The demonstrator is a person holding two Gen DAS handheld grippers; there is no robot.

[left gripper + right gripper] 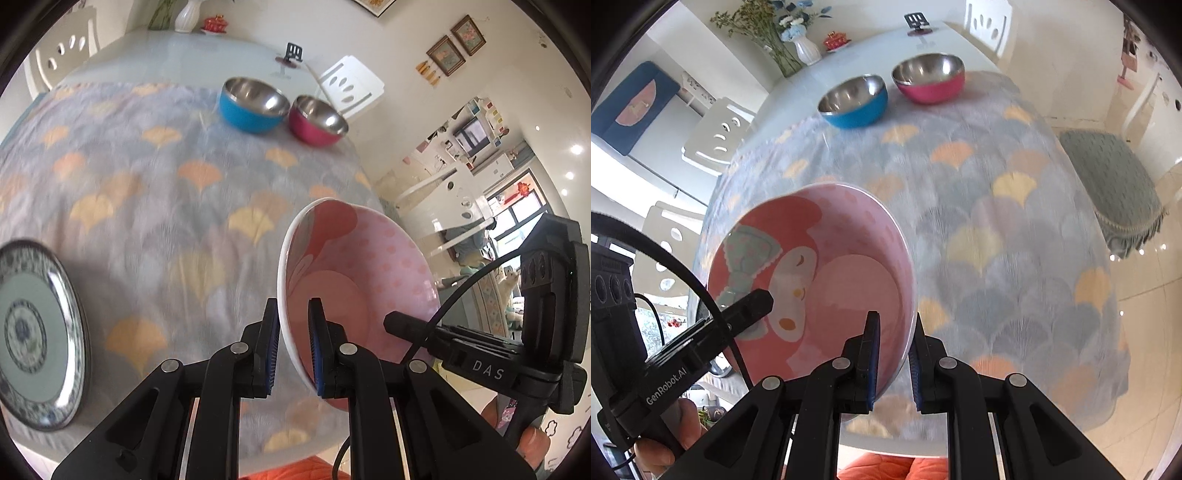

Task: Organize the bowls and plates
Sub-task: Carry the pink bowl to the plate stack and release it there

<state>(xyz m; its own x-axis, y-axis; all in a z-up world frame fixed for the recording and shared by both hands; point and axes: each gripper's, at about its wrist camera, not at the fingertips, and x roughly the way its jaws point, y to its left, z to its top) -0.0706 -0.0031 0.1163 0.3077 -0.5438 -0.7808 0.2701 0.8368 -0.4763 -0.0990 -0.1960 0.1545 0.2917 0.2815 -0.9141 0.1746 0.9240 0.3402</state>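
A pink bowl (354, 280) is being carried tilted above the bench, sitting in the lower middle of the left wrist frame and in the lower left of the right wrist frame (812, 288), where a cartoon face printed inside it is showing. The left claw (293, 347) is gripping the bowl's rim, one blue pad outside the wall and the other inside. The right claw (893, 360) is clamping the rim on the opposite side in the same way, one pad in the bowl and one out. Each claw's black body is showing in the other's view, at the lower right of the left wrist frame and the lower left of the right wrist frame.

A blue-and-white plate (37, 332) is lying on the cloth at the lower left edge of the left wrist frame, well apart from the pink bowl. Toward the top of both frames a blue bowl (253, 105) and a magenta bowl (317, 120), both steel inside, are standing upright just beside each other; whether they are touching is unclear. A grey tablecloth (147, 206) with a fan-leaf pattern is covering the near part of the bench (166, 55). A white vase (807, 50) with flowers is standing at the bench's far end, upper left of the right wrist frame.
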